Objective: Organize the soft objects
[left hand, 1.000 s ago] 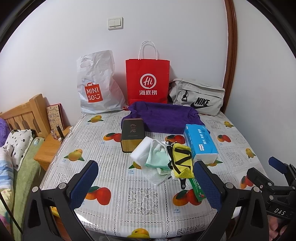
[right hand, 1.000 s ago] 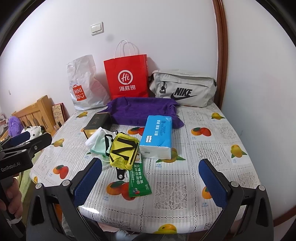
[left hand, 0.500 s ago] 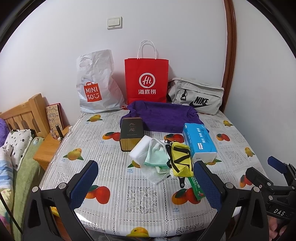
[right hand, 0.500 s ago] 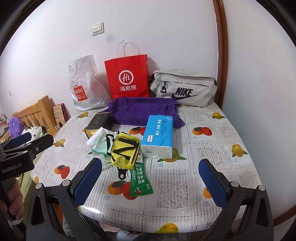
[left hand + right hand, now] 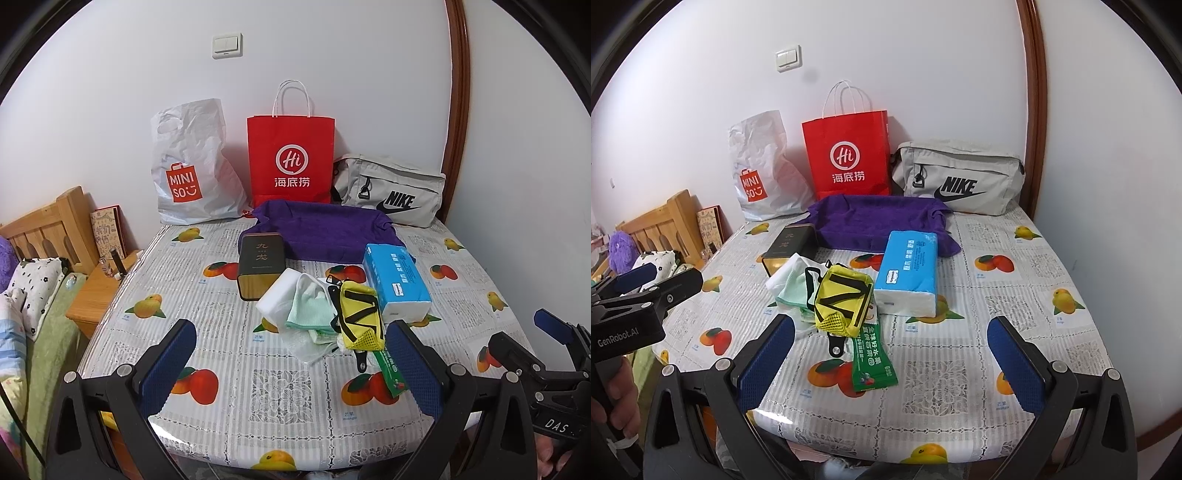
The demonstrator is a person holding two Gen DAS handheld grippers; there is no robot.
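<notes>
On my fruit-print tablecloth (image 5: 280, 391) I count three bags along the far edge: one white plastic bag (image 5: 192, 166), one red paper bag (image 5: 290, 158), one grey fabric pouch (image 5: 391, 195). One purple towel (image 5: 325, 229), one dark tin (image 5: 260, 266), one blue tissue pack (image 5: 395, 280), one yellow mesh pouch (image 5: 360, 319), one green sachet (image 5: 873, 363).

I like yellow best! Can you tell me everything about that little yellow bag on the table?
The yellow bag is a small soft pouch, apparently fabric, with black straps crossing its top and a yellow mesh corner at the near end. A black clip hangs from that end. It lies flat but lumpy in the middle of the table, resting partly on a pale green cloth and a green snack packet, right beside the blue tissue pack. Neither gripper touches it.
</notes>
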